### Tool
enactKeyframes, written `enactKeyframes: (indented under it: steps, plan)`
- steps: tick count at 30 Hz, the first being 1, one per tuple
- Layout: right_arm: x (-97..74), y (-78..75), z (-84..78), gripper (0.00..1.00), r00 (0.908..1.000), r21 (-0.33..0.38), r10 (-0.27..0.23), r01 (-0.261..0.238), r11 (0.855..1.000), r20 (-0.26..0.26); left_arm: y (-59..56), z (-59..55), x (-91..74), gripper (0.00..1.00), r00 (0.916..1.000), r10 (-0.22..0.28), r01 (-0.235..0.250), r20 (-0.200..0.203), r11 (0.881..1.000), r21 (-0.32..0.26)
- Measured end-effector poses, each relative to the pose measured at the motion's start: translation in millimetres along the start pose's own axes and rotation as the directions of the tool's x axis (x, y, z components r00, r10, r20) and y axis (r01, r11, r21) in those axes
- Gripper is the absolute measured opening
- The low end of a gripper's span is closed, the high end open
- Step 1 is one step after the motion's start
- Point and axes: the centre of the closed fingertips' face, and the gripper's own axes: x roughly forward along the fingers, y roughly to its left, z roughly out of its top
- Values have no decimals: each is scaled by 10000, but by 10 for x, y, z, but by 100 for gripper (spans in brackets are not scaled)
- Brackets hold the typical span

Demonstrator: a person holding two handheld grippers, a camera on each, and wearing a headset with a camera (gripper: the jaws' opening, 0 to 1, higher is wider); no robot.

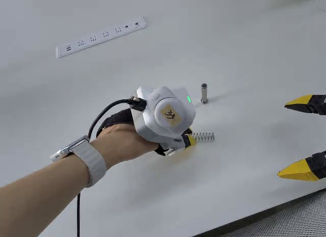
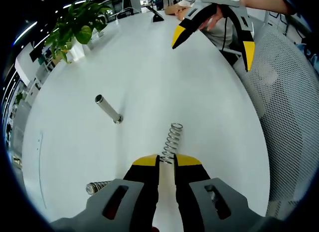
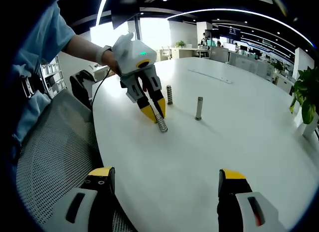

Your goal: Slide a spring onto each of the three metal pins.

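Jaws of the left gripper (image 2: 167,160) tight on a spring (image 2: 172,140); right gripper (image 3: 166,173) jaws wide apart, empty.

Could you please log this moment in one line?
left gripper: shut on coiled metal spring | right gripper: open, empty | short grey metal pin: upright, bare

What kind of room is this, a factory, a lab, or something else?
Most likely an open-plan office. There is a large white table with a power strip on it, a mesh office chair beside it, a potted plant by its edge, and long ceiling light strips overhead.
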Motion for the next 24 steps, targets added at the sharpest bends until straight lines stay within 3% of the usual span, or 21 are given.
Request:
enactKeyframes:
  steps: [7, 16, 24]
  plan:
    - [21, 33, 28, 85, 10000, -49, 76, -76, 10000, 1, -20, -18, -15, 7, 10000, -7, 8, 28, 9989, -466]
    - [23, 37, 98, 85, 9999, -263, 131, -130, 9996, 42, -3, 11, -147, 7, 9962, 370, -238, 790, 9864, -1623]
    - [42, 79, 180, 84, 9998, -459, 214, -211, 9987, 63, -26, -39, -308, 7, 9902, 779, -489, 1157, 9708, -2348]
